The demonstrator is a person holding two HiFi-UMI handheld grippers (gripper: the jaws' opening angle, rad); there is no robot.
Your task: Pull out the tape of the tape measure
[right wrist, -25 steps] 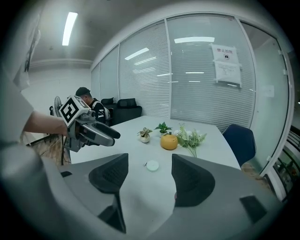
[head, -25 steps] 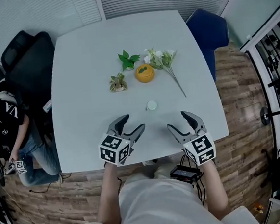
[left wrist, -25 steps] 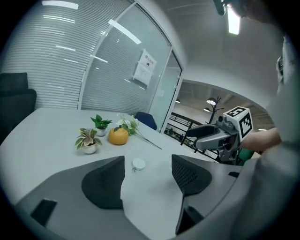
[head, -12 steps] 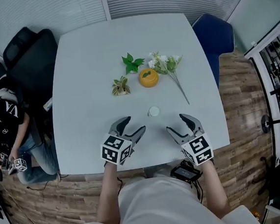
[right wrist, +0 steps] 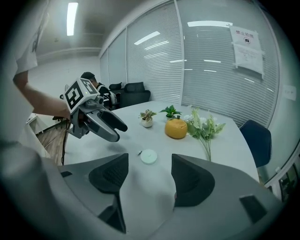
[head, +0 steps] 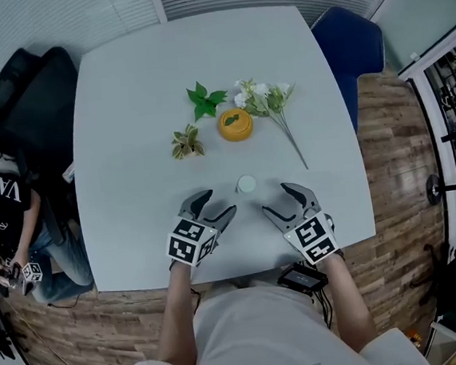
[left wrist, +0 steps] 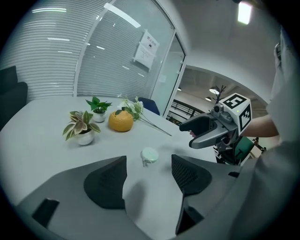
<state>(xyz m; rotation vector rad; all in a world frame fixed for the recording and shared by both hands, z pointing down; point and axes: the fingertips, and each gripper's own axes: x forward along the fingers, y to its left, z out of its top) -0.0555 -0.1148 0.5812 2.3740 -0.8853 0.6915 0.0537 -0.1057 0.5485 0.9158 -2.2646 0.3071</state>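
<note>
Tape measure (head: 247,185), small and round, lies on the white table (head: 124,107) just ahead of us, between our two claws and a bit past their tips. Our left gripper (head: 218,204) and right gripper (head: 278,199) both have jaws wide apart and hold nothing. Both look about as near. Its little tab seems to point toward the left one. The orange pot (head: 236,125), small plant (head: 185,142) and flowers (head: 266,98) stand farther back, so nothing blocks us.

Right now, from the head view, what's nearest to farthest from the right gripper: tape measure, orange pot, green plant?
1. tape measure, just ahead of the right gripper, slightly left.
2. orange pot, mid-table beyond it.
3. green plant, farthest back, left of the pot.
</note>
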